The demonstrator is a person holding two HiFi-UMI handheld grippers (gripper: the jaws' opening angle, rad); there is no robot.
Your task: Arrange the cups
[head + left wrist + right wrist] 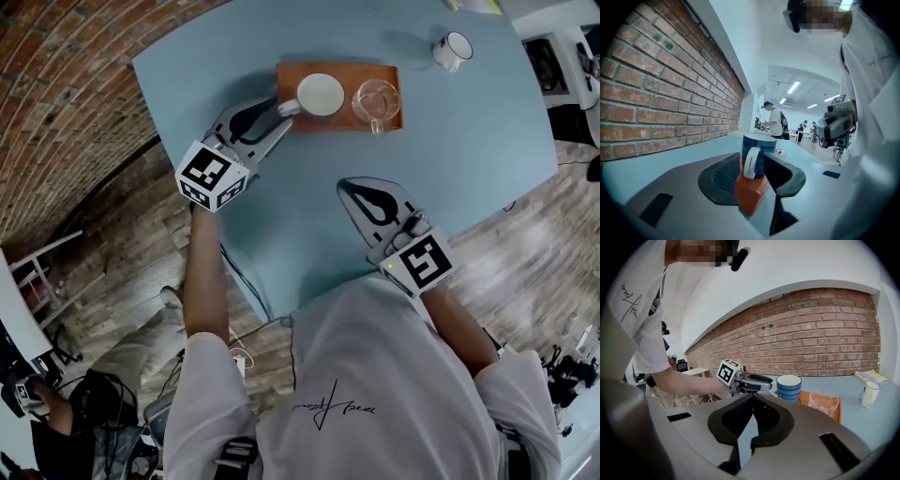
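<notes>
An orange tray [291, 75] at the far side of the table carries a blue striped mug [321, 95] and, to its right, a clear glass cup [376, 99]. My left gripper [284, 114] is open at the tray's left end. In the left gripper view the mug [761, 143] stands upright on the tray [750, 190] with its white handle [751, 163] between the jaws, and neither pad presses on it. My right gripper [349, 187] is shut and empty over bare table nearer the person, pointing toward the tray. A white mug [452, 51] stands apart at the far right.
The light blue table [450, 159] has a curved left edge, with a brick wall beyond it. A yellowish booklet [871, 376] lies at the far right near the white mug [869, 393]. People stand far off in the room behind.
</notes>
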